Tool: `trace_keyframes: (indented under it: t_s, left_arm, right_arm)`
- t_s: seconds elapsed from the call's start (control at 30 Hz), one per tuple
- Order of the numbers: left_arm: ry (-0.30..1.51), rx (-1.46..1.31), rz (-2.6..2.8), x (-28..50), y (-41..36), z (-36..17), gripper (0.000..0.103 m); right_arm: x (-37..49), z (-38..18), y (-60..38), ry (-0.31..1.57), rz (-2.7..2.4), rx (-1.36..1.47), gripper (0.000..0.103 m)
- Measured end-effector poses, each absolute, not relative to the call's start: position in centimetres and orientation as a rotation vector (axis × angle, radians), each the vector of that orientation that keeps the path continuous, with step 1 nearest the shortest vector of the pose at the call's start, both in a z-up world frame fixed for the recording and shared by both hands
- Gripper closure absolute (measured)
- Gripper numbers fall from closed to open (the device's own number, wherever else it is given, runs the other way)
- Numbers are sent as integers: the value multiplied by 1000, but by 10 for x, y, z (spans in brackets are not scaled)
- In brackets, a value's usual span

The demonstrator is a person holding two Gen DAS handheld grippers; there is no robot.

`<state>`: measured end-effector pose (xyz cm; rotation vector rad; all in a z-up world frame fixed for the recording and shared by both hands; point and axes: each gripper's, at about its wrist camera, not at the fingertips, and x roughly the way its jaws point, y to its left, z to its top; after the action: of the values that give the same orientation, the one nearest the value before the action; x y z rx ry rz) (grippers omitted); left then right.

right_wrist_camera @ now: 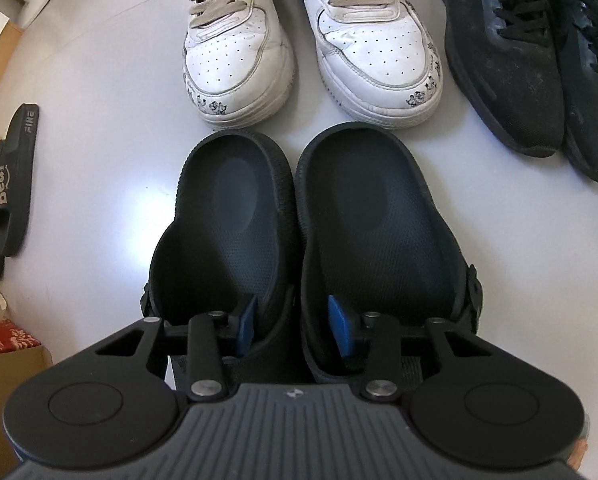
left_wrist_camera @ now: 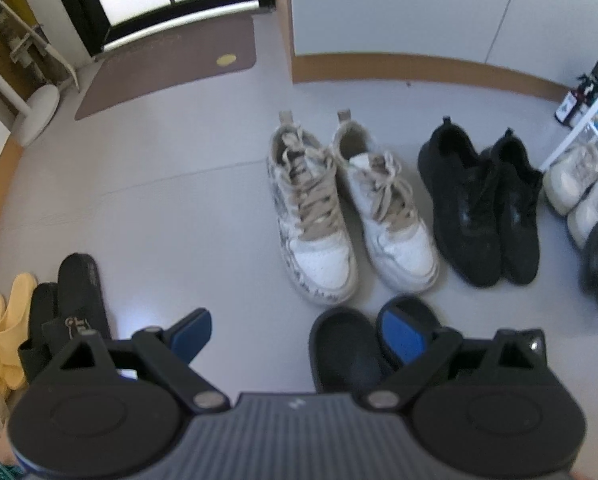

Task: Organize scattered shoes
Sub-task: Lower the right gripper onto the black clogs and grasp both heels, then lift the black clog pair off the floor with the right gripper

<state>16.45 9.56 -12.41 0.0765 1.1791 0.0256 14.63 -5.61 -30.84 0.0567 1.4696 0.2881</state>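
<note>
The right gripper (right_wrist_camera: 293, 322) had its blue-padded fingers (right_wrist_camera: 246, 320) dipped one into each of the two black clogs (right_wrist_camera: 363, 216), pinching the adjoining inner walls between them. The clogs were smooth moulded rubber with pebbled footbeds and rounded, bulbous outlines; they sat side by side on the pale glossy floor (right_wrist_camera: 111, 128), long axes parallel, running straight away from the camera. Just beyond the clogs stood white leather sneakers (right_wrist_camera: 235, 60) with perforated toes and tan laces, toes toward the clogs. Right of the clogs and farther off lay black mesh sneakers (right_wrist_camera: 511, 76). Left of the clogs rested a black slide sandal (right_wrist_camera: 5, 200). The left gripper (left_wrist_camera: 299, 336) hovered with fingers spread wide, holding nothing, above the clogs' left side.
</note>
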Motion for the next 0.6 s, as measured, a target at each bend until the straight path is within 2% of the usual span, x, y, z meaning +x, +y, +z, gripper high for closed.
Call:
trace_keyframes:
  t_s: [0.5,0.53,0.57,0.6]
  left_arm:
    - [1271,186,7,154,97,-150,9]
    - [1274,193,7,153,98,-151,9]
    - [1276,196,6,153,99,-152,9]
    - [1278,198,5,153,99,-152,9]
  right_arm:
    - [149,-312,-53,1468,307,47,57]
    - [149,-312,-53,1466,310,47,59]
    - [149,-312,-53,1465,313,46,67]
    - [148,-312,-53,1465,313,46,70]
